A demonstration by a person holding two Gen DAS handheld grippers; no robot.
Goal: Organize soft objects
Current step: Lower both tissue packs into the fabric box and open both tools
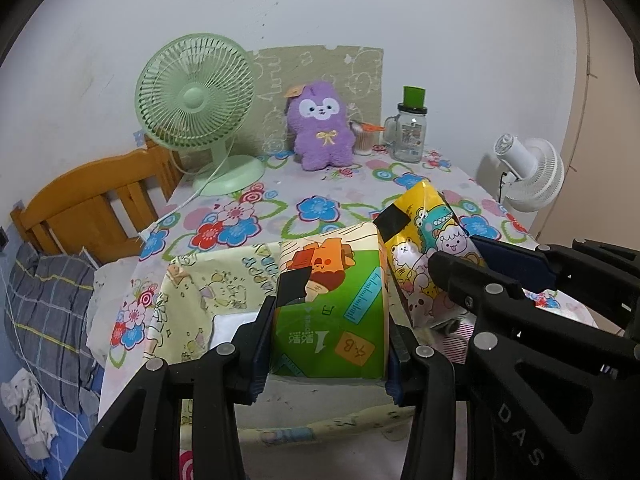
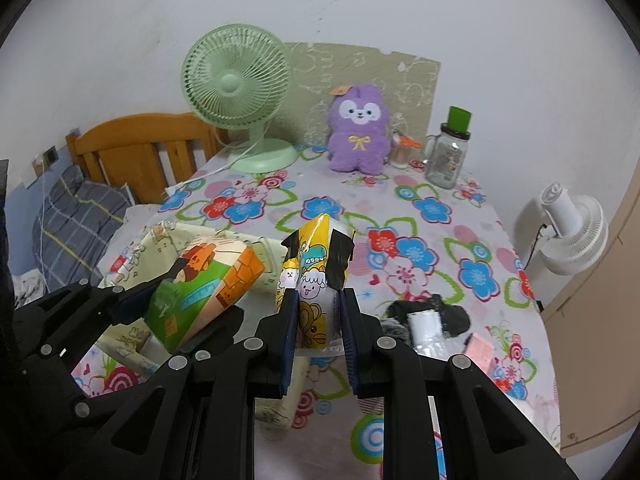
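In the left wrist view my left gripper is shut on a green tissue pack with cartoon prints, held above a pale yellow fabric bin. My right gripper comes in from the right, shut on a yellow tissue pack. In the right wrist view the right gripper clamps that yellow pack upright between its blue pads. The left gripper holds the green pack tilted beside it, over the bin. A purple plush toy sits at the back of the floral table.
A green desk fan and a glass jar with a green lid stand at the back of the table. A black bag with a white roll lies at the right. A white fan stands off the right edge, a wooden headboard at the left.
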